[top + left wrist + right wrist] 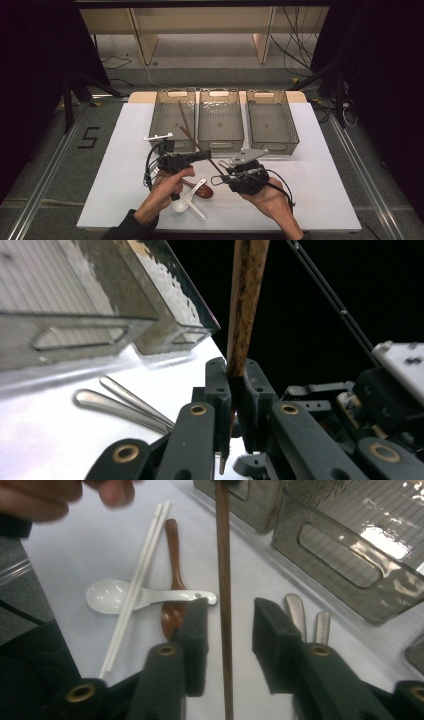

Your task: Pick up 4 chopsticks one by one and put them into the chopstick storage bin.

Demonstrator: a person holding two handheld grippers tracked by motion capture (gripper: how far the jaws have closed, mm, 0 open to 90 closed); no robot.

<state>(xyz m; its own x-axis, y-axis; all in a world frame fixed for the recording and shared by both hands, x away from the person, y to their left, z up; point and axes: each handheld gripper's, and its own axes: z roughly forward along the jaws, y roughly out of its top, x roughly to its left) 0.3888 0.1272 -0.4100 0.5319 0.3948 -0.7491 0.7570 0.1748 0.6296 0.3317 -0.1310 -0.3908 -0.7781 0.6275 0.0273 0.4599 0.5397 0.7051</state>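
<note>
Dark brown wood, a single chopstick (245, 305) stands clenched between the pads of the left gripper (205, 155), which the left hand (167, 187) holds level near the front of the table (320, 190), pointing right toward the other tool. The stick slants from that grip toward the near right, and its lower end passes between the jaws of the right gripper (227, 630), which the right hand (270, 197) holds angled toward the far left. Those jaws stand released, apart from the stick (223, 580) on both sides. The held chopstick hangs above the white sheet, just near of the left grey bin (172, 117).
</note>
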